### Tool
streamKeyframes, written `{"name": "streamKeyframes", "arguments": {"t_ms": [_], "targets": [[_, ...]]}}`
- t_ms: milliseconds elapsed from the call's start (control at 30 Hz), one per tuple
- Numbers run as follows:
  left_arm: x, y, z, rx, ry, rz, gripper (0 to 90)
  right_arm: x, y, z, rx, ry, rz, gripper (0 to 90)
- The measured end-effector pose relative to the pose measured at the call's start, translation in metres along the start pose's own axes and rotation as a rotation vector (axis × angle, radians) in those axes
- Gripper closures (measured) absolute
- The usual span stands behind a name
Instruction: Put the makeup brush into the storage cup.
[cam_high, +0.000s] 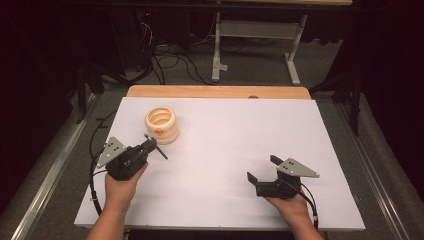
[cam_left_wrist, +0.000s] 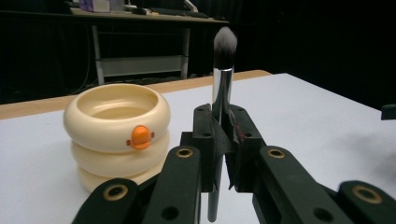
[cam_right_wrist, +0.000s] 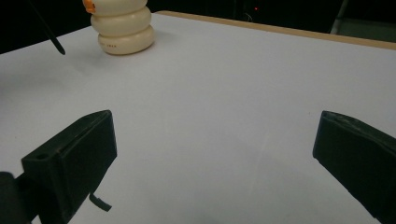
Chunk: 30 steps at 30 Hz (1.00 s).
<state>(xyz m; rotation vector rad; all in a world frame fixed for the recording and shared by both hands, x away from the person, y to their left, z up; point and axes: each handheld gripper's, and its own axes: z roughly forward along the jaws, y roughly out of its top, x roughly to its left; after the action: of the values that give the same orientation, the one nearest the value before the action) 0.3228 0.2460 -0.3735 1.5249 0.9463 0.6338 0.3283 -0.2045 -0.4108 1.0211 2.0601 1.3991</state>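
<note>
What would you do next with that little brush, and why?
Probably carry the makeup brush over the open top of the cream ringed holder and then lower it in. The left gripper is shut on the brush's handle, the holder stands just beside it, and the right gripper waits open, away from both.

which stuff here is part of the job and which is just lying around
In the job:
- makeup brush, clamped upright in the left gripper
- cream ringed holder with the orange beak, close beside the brush

Just about:
- right gripper, fingers open, holding nothing
- desk frame and cables on the floor beyond the table
</note>
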Motion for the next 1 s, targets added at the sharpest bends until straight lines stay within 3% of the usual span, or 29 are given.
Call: {"name": "streamKeyframes", "arguments": {"t_ms": [300,500,667,800,1000], "targets": [[0.008,0.001,-0.007,-0.014,0.043,-0.003,82.9,-0.003,-0.001,-0.003,0.0,-0.006,0.0,1.0],[0.011,0.001,-0.009,-0.021,0.048,-0.014,82.9,-0.002,-0.002,-0.002,0.008,-0.001,-0.004,1.1],[0.008,0.003,-0.008,-0.024,0.044,-0.005,82.9,-0.002,-0.002,-0.001,0.013,-0.002,-0.006,2.4],[0.007,0.005,-0.006,-0.037,0.038,-0.04,82.9,-0.001,-0.002,-0.002,0.003,0.0,-0.015,3.3],[0.002,0.013,-0.001,-0.042,0.049,-0.037,82.9,-0.002,-0.002,-0.001,0.008,0.0,-0.009,1.1]]}}
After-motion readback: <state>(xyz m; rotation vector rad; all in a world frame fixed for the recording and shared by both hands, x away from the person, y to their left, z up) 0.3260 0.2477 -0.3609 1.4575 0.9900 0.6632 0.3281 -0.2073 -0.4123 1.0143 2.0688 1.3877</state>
